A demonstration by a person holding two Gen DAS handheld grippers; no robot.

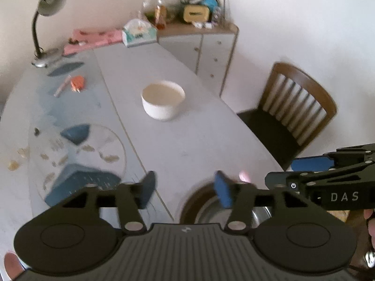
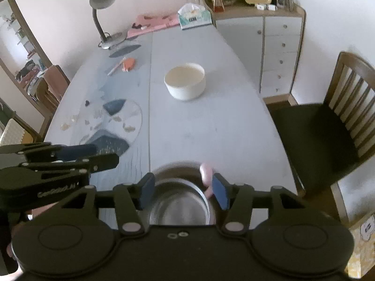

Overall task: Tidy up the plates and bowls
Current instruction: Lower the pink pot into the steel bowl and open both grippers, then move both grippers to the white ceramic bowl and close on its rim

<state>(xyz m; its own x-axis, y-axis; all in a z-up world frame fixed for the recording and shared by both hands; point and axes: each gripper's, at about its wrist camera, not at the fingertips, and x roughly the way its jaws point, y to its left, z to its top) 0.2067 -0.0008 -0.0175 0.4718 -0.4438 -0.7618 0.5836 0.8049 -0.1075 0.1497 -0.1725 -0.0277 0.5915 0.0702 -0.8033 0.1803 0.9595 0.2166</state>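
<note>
A white bowl [image 1: 163, 99] [image 2: 185, 83] stands mid-table. A steel bowl [image 2: 180, 201] [image 1: 211, 208] sits at the near table edge with a dark ring around it and a pink object [image 2: 206, 175] on its far right rim. My right gripper [image 2: 183, 192] hangs open above the steel bowl, with its blue pads clear of the rim. My left gripper [image 1: 186, 188] is also open and holds nothing; its right pad is over the bowl's left rim. Each gripper shows in the other's view: the right gripper [image 1: 280, 171] and the left gripper [image 2: 105, 155].
A clear glass plate [image 1: 77, 154] [image 2: 117, 121] with a fish pattern lies on the left half of the table. Further back are a desk lamp [image 1: 44, 28], an orange item [image 1: 77, 83], a tissue box [image 1: 139, 32] and pink papers. A wooden chair [image 1: 295, 107] stands right, by a cabinet [image 1: 211, 46].
</note>
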